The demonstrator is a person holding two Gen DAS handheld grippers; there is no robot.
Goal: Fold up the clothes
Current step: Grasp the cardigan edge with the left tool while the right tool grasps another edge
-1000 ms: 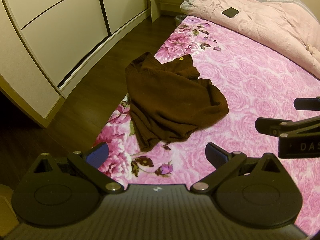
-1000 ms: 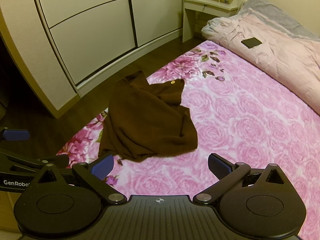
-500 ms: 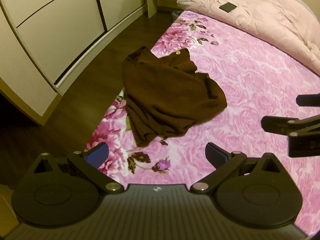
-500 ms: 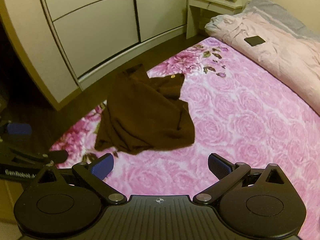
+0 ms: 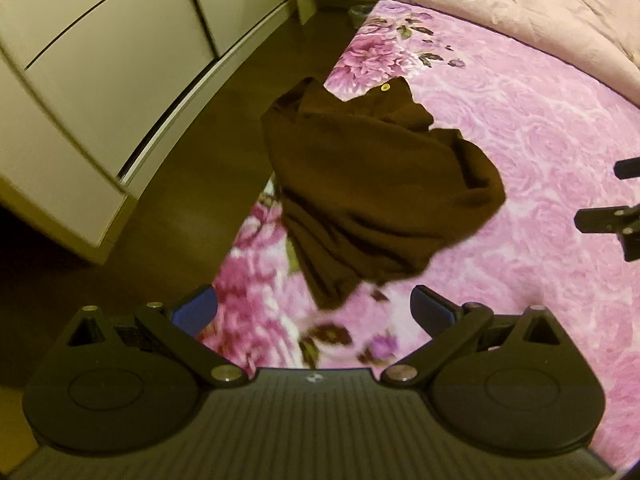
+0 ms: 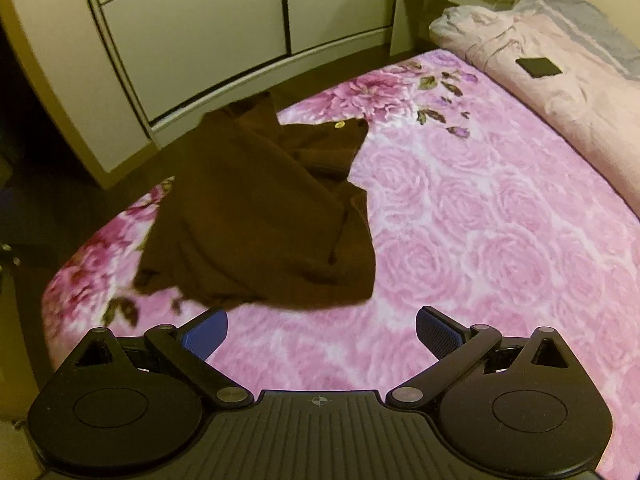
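A: So, progress on the fold?

B: None that shows. Dark brown knitted garment with a small gold button (image 5: 372,196) lies in a crumpled heap on the bed with the pink rose-print blanket (image 5: 532,128), at the bed's edge nearest the cream sliding-door wardrobe (image 5: 104,64). One part hangs slightly past that edge over the dark wood floor (image 5: 192,208).

A: Any crease or flat panel?

B: No. Layers bunched over each other, hem rumpled, button end (image 6: 340,125) pointing toward the far end of the bed. I can't tell sleeves from body in the heap.

A: Tools?

B: Left tool (image 5: 314,308) has its jaws spread wide and empty, blue pads (image 5: 196,308) just short of the heap's near hem, not touching. Right tool (image 6: 322,332) likewise spread wide, nothing between the pads, hovering over bare blanket just beside the near edge of the garment (image 6: 260,216). The right tool's black arms also show at the right side of the left wrist view (image 5: 612,216).

A: So what's left?

B: Everything, I'd judge: grab it, pull it in from the edge, spread it flat, then fold. Looks like the approach-to-grasp step.

A: Other stuff on the bed?

B: Pale pink rumpled quilt (image 6: 568,92) along the far side, small black flat rectangle (image 6: 538,66) lying on it, well apart from the garment. Left view is a bit blurred.
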